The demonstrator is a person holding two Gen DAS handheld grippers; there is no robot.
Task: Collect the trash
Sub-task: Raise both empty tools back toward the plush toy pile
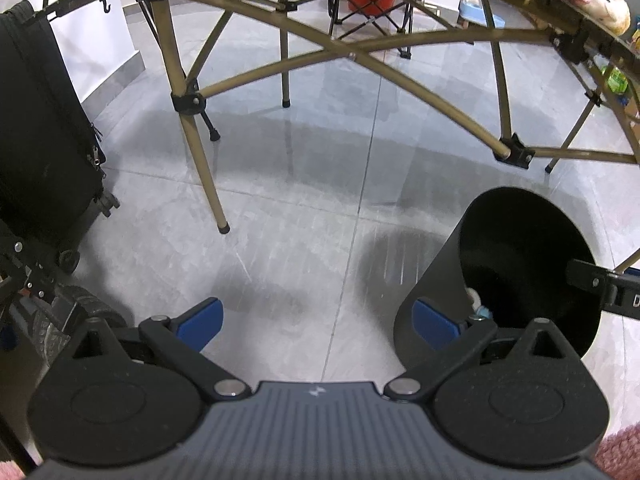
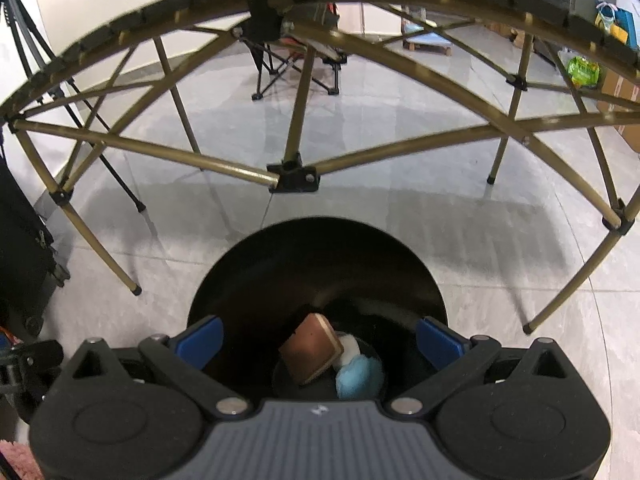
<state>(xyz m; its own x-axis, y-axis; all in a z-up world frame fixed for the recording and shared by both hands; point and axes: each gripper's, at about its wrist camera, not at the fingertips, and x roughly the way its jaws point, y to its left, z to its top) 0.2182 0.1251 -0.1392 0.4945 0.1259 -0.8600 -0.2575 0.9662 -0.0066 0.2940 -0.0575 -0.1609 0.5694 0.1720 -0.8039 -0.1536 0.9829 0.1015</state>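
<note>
Bin (image 2: 320,264) holds brown block (image 2: 312,348), blue fluff (image 2: 358,376), white fluff (image 2: 351,346).

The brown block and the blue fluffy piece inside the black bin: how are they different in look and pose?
The brown block is flat-faced with a pale edge layer; the blue fluffy piece is soft and shapeless. The block leans tilted; the blue piece lies low beside it. Both rest at the bottom of the black bin, under the open right gripper.

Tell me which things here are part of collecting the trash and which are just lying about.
Part of the job:
black bin
brown sponge-like block inside it
blue fluffy ball inside it
right gripper, open above the bin
left gripper, open

Just lying about:
folding table frame
black suitcase
camp chair
</note>
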